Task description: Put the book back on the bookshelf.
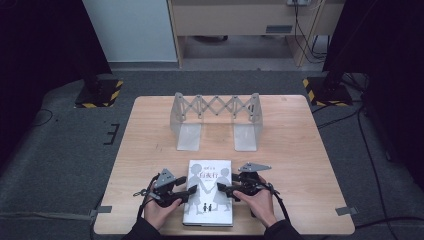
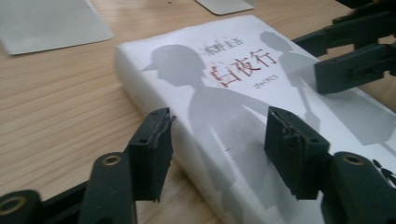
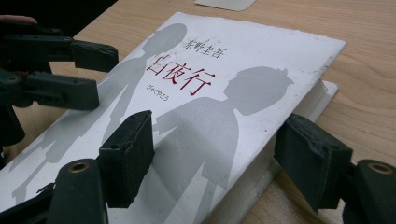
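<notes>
We are working at the near edge of the wooden table [image 1: 300,150], where a white book [image 1: 210,197] is lying flat with its cover up, grey silhouettes and red characters showing on it. Our left gripper [image 1: 192,191] is reaching in over the book's left edge; in the left gripper view its jaws are standing apart, one hanging outside the spine above the tabletop and the other above the cover, and neither pad is pressing on the book [image 2: 243,102], so this claw is released. Our right gripper [image 1: 223,188] is coming in from the opposite side; in the right gripper view one jaw is hovering over the cover and the other is sitting just beside the page edge, also released, with the book [image 3: 224,93] between them ungripped. Farther back on the table, a grey metal expanding rack [image 1: 216,120] is standing well apart from the book.
</notes>
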